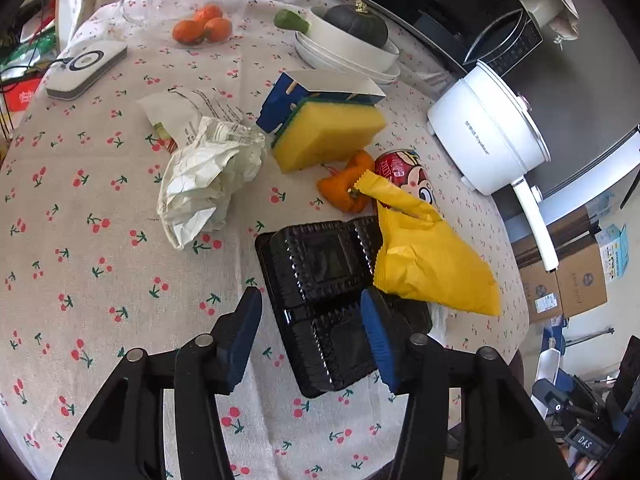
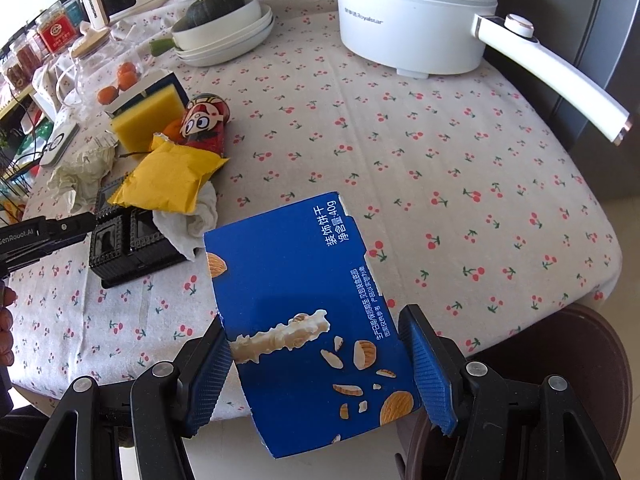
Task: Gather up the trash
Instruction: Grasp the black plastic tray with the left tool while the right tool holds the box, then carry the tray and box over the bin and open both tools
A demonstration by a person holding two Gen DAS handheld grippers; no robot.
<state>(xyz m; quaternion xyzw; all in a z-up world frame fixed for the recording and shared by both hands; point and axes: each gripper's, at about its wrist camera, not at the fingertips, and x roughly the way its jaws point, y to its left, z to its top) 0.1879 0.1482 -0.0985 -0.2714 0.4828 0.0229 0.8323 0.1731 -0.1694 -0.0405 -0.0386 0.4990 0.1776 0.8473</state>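
The left gripper [image 1: 310, 336] hangs wide open over the near end of the black tray [image 1: 320, 280], whose length runs away from it, while the right gripper [image 2: 320, 364] grips a blue box [image 2: 304, 320].

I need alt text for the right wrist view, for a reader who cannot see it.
The right tool grips a flattened blue biscuit box above a cherry-print tablecloth. To the left lie a yellow snack bag, a black plastic tray and crumpled paper; a white electric pot stands behind.
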